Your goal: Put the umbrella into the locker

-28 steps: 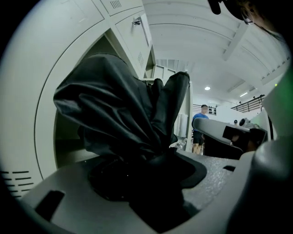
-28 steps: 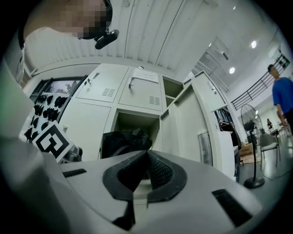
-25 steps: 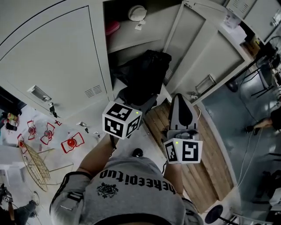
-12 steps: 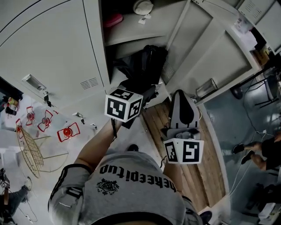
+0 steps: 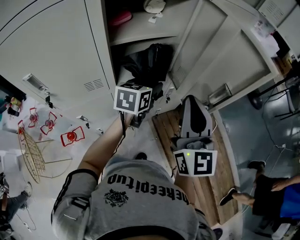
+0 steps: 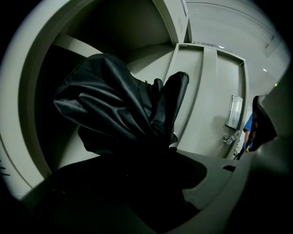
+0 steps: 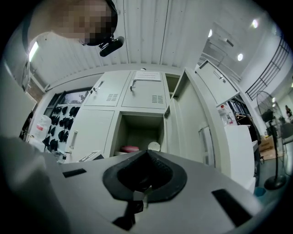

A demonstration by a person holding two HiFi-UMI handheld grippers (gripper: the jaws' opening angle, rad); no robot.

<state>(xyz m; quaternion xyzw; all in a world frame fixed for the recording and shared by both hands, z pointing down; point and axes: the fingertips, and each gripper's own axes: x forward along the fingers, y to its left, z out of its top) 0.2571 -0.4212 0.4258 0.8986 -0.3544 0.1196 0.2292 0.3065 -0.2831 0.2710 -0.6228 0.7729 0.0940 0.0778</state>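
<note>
The black folded umbrella (image 5: 147, 65) lies bunched in the lower compartment of the open locker (image 5: 101, 70), below its shelf. My left gripper (image 5: 151, 92) reaches in from under its marker cube and is shut on the umbrella's near end. In the left gripper view the umbrella's fabric (image 6: 114, 109) rises out of the dark jaws of the left gripper (image 6: 151, 155) into the locker. My right gripper (image 5: 194, 117) stays outside beside the open door (image 5: 220, 51); it is shut and holds nothing, and in its own view the right gripper (image 7: 145, 157) points up at the locker (image 7: 139, 130).
A pink thing (image 5: 121, 18) and a round white thing (image 5: 154, 5) sit on the locker's upper shelf. Wooden boards (image 5: 206, 187) lie under the door. A gold wire rack (image 5: 33, 154) and red items (image 5: 70, 137) are on the floor at left. A person's legs (image 5: 255, 187) stand at right.
My left gripper has moved forward toward the locker with the umbrella, which now sits deeper in the compartment. The right gripper has stayed put. The person at right has walked nearer.
</note>
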